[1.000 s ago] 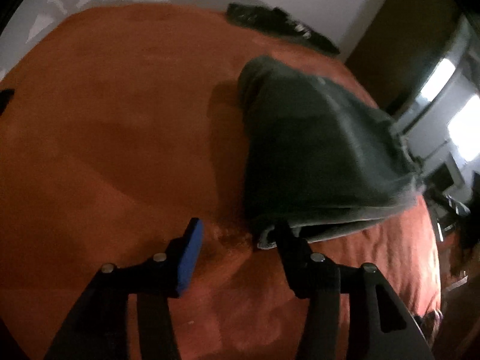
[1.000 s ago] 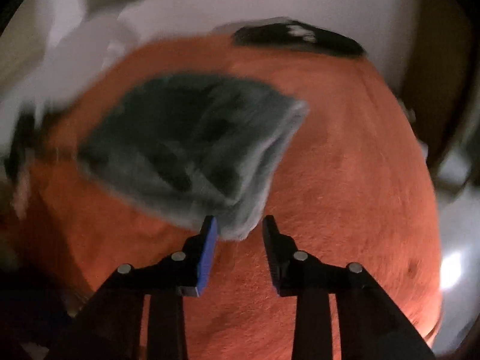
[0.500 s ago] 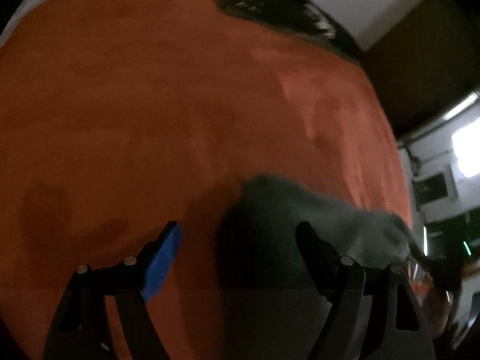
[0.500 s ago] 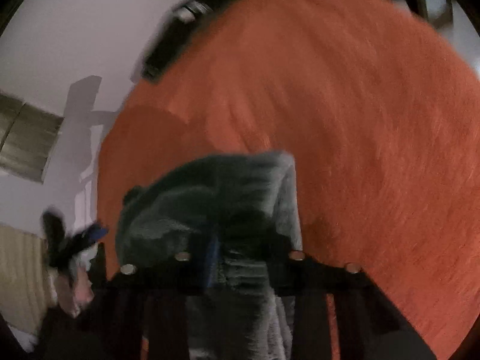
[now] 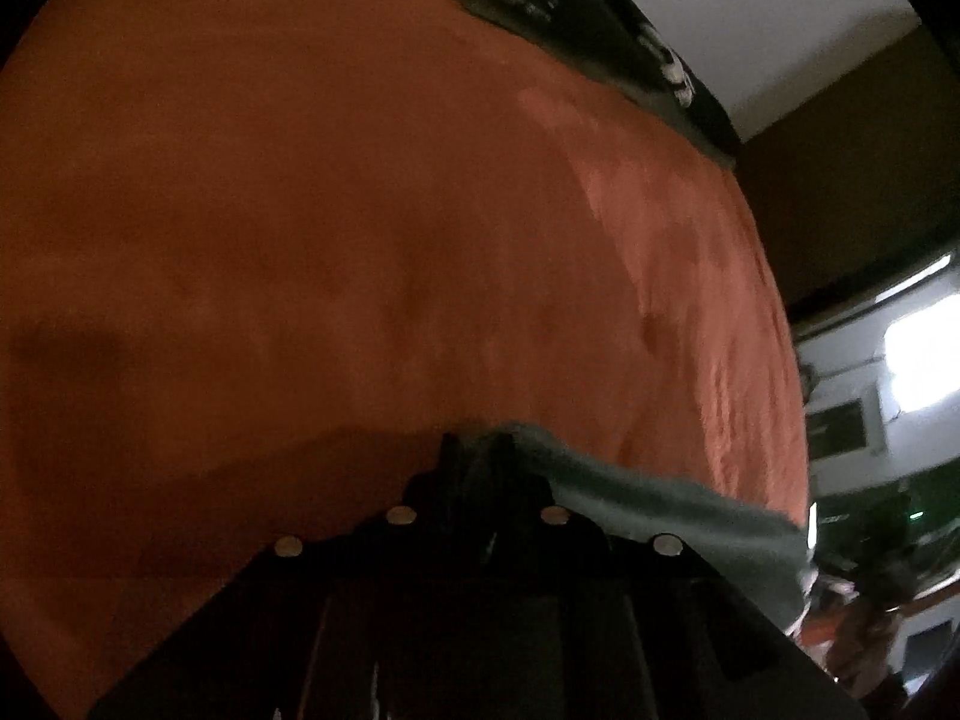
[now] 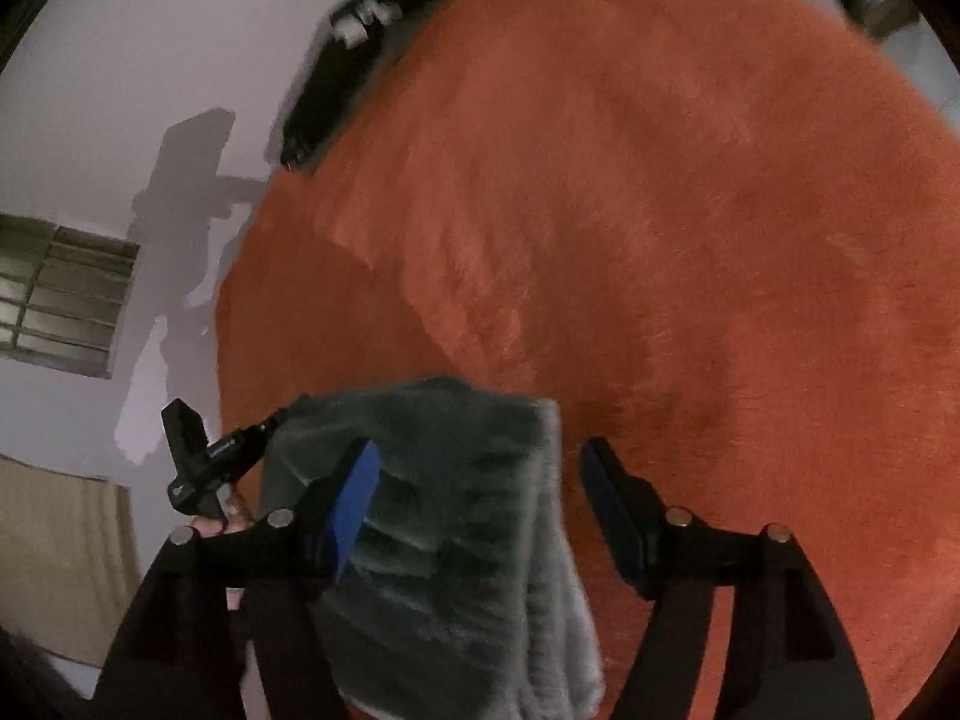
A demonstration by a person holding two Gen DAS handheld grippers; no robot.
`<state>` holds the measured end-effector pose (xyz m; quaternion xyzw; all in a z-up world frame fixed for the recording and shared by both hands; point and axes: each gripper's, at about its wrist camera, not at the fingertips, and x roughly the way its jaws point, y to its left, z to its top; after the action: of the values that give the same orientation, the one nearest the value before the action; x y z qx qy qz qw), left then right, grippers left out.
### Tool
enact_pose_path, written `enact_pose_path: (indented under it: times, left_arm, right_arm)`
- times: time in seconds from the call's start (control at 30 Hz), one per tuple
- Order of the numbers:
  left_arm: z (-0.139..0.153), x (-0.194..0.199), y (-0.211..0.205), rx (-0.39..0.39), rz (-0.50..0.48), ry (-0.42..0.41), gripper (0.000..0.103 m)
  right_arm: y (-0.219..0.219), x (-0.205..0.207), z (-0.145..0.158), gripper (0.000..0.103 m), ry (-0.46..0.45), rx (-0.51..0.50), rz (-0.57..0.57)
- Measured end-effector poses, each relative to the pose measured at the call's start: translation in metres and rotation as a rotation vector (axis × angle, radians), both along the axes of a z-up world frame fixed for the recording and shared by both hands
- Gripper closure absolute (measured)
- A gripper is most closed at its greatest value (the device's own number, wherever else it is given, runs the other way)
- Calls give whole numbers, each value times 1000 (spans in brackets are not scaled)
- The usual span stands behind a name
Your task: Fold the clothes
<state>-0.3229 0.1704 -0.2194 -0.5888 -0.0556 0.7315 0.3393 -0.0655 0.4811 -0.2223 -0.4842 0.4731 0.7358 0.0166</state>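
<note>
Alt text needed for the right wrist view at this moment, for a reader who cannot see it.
The right tongs stand open over a folded grey-green garment lying on an orange bedspread; the jaws have just been opening and the pads do not press the cloth. At far left the left tongs meet the garment's edge, with a dark garment by the white wall.

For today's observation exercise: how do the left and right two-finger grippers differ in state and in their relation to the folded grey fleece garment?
The left gripper is shut, pinching an edge of the grey fleece garment; the right gripper is open, its jaws having just been opening, and straddles the garment without pressing it. The left shows no blue pad; the right shows one. Both point down at the orange blanket.
</note>
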Motion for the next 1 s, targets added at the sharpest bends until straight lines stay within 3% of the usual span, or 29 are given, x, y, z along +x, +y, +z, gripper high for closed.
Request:
enact_pose_path:
  times: [0.03, 0.13, 0.2, 0.23, 0.27, 0.33, 0.4, 0.43, 0.5, 0.63, 0.73, 0.87, 0.93, 1.0]
  left_arm:
    - [-2, -4, 1, -8, 9, 0, 97]
    - [-1, -9, -7, 8, 16, -46, 92]
    - [1, -9, -13, 31, 5, -92, 63]
    - [3, -6, -14, 37, -5, -90, 36]
    - [4, -3, -14, 41, -18, -85, 26]
    - [3, 5, -7, 39, -65, -66, 28]
    - [1, 14, -5, -15, -106, -48, 79]
    - [-1, 17, 0, -51, -114, -29, 91]
    - [-2, 18, 5, -73, -87, 18, 93]
    - [6, 14, -6, -47, 0, 83, 95]
    - [6, 4, -11, -62, 47, 109, 98]
    - [-1, -2, -17, -55, 68, 28, 97]
    - [17, 13, -15, -56, 38, 83, 94]
    - [38, 37, -8, -67, -14, 170, 78]
  right_arm:
    - [-2, -8, -7, 53, -24, -26, 21]
    - [-8, -13, 5, 77, 23, 64, 32]
    - [-12, -15, 16, 83, 61, 133, 37]
    - [-12, -16, 24, 83, 96, 172, 37]
    - [-13, -17, 32, 83, 135, 211, 37]
    - [-13, -20, 21, 84, 95, 214, 38]
    - [-13, -24, 7, 84, 40, 207, 41]
    - [-13, -25, 0, 84, 13, 204, 42]
    - [-10, -25, -15, 83, -18, 158, 25]
    - [-3, -18, -15, 82, 46, 91, -18]
    - [-8, -17, -5, 82, 51, 173, 15]
    - [-5, 2, 9, 79, 18, 199, 13]
    - [-13, 13, 31, 70, 40, 281, -5]
    - [-29, 25, 58, 64, 90, 424, -23]
